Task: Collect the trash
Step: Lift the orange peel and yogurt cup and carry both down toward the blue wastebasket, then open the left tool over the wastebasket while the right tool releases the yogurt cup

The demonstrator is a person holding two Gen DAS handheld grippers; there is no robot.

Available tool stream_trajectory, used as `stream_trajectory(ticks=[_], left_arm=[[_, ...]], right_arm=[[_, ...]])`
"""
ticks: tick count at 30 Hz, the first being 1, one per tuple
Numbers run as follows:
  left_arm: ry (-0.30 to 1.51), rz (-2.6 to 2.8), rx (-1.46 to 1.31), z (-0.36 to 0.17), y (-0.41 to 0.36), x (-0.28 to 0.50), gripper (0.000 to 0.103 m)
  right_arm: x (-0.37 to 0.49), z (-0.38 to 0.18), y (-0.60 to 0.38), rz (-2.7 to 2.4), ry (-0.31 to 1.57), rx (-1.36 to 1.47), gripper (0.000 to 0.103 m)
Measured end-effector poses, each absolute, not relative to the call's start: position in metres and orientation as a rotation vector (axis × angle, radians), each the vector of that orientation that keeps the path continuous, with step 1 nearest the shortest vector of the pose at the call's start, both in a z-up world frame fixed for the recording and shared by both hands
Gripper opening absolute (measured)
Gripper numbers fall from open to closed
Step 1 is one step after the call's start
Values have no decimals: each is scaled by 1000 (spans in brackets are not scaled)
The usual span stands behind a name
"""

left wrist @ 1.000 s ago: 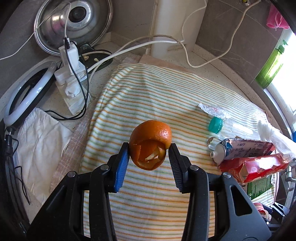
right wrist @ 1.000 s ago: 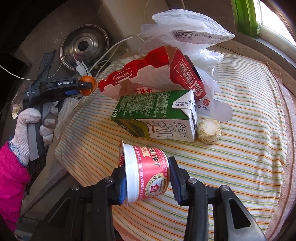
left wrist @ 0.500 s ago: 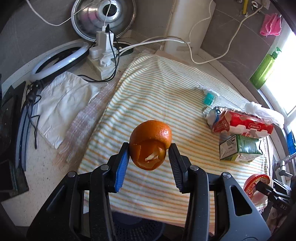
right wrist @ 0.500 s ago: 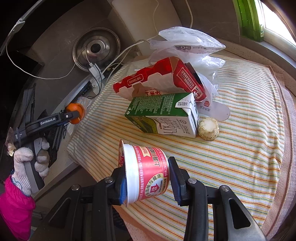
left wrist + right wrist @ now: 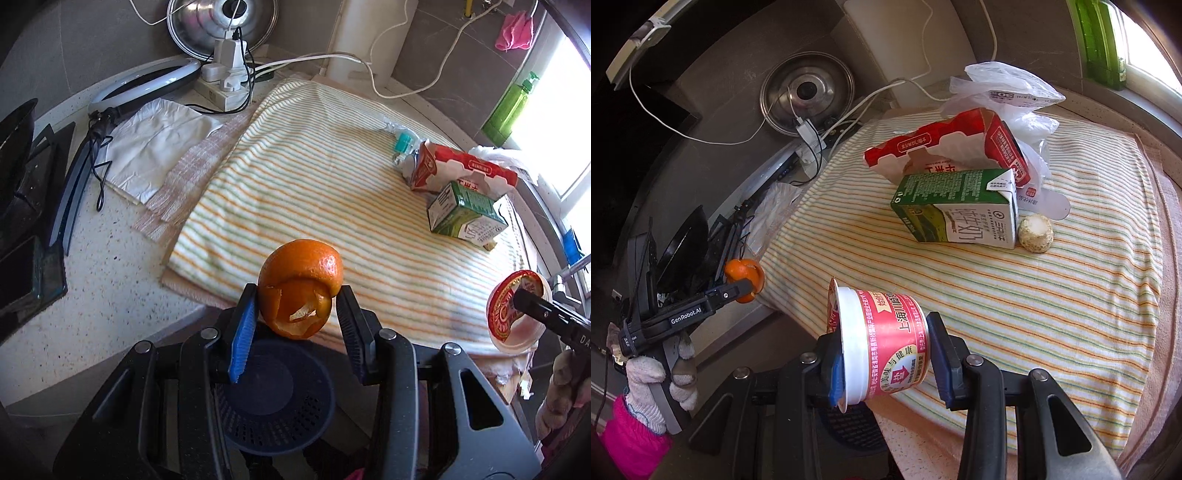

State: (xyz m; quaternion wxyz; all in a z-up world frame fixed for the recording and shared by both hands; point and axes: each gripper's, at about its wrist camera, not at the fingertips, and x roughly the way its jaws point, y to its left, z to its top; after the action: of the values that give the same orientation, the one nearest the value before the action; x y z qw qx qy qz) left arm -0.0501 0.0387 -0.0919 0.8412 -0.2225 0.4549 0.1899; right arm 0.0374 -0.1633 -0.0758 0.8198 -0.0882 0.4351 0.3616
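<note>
Orange peel [image 5: 300, 286], curled into a hollow ball with torn edges, sat pinched in the left tool [image 5: 295, 325], above a dark perforated basket [image 5: 275, 402] below the counter [image 5: 107, 295] edge; the right tool [image 5: 884, 360] clamped a red-and-white paper cup [image 5: 882, 345] on its side; a green carton [image 5: 955, 210] and a torn red carton [image 5: 945, 147] lay far on the striped towel [image 5: 1052, 295].
</note>
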Motion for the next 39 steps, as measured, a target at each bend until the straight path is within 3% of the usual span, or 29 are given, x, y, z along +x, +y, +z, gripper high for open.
stream_trajectory(ticks=[20,39], left_arm=[[1153,279,-511,-178,15,-146,44],[1295,277,-551,-246,22,-168,44]], right_arm=[[-55,-146,-112,753,1024,-273,39],[-72,-223,-78,695,1126,-400,39]])
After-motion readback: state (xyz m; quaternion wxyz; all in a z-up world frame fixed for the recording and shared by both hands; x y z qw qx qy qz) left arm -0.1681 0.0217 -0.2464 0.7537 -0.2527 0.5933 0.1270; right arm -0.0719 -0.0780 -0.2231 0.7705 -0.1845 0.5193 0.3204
